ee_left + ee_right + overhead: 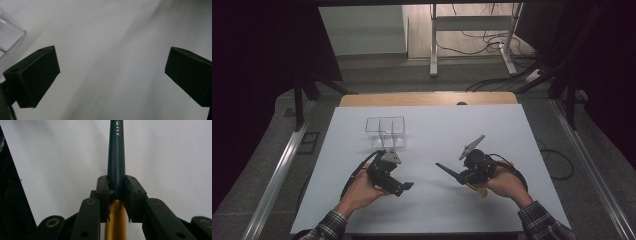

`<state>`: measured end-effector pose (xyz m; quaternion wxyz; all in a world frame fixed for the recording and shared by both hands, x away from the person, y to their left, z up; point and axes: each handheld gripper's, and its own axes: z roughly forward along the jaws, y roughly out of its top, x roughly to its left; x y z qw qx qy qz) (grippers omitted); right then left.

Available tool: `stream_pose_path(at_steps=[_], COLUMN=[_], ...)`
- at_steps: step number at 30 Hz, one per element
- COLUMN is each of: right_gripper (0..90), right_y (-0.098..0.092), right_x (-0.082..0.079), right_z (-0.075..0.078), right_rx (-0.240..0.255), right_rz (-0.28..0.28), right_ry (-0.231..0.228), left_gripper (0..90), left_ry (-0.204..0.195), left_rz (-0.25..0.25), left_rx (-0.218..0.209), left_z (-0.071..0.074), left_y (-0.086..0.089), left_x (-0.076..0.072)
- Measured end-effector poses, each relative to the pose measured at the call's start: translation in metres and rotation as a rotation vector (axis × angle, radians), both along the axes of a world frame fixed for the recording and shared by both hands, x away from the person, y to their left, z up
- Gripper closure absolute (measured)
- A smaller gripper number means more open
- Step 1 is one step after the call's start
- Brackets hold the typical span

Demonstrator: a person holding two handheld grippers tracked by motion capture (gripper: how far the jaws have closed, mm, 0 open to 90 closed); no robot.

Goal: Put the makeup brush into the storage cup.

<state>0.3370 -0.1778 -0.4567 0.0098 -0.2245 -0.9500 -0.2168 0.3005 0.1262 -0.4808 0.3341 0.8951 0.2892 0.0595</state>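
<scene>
So the right gripper (457,176) has its fingers (103,195) clamped tight on a dark navy makeup brush handle (116,157) with a gold section at the near end. In the right gripper view the handle runs straight up the middle, pinched between the two pads right about where the navy part meets the gold. The gold bit sits behind the pads, toward the gripper body, and the long navy part sticks out well past the fingertips. There are a few gold letters printed on it near the top of that view, can't read the whole word.

From the high view the same handle (447,171) pokes out of the gripper toward the left, as a thin dark point hanging over the middle of the white bench (437,130). I can't tell if its tip touches the surface or floats just above it. A pale stub shows under the right hand (502,184), probably the other end of it.

The left gripper (404,187) is in the left hand (362,192) with its fingers (35,75) spread wide and nothing between them, just bare white bench in the left gripper view. It sits well apart from the brush handle.

A clear plastic organiser box (385,129) with dividers stands on the bench beyond the left gripper, and a corner of it (10,37) shows at the top left of the left gripper view, just beside one finger.
</scene>
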Motion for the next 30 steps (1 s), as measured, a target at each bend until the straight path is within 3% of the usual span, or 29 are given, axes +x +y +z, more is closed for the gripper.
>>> stream_pose_path(at_steps=[23, 30], right_gripper=[74.0, 74.0], right_y=[0.030, 0.037], right_x=[-0.007, -0.008], right_z=[-0.004, -0.005], right_rx=[-0.011, -0.012], right_rz=[0.080, 0.095], right_ry=[0.038, 0.048], left_gripper=[3.7, 8.8], left_ry=[-0.035, -0.062], left_rz=[-0.108, -0.144], left_rx=[0.056, 0.063], left_z=[-0.003, -0.003], left_y=[-0.037, -0.048], left_x=[0.006, 0.005])
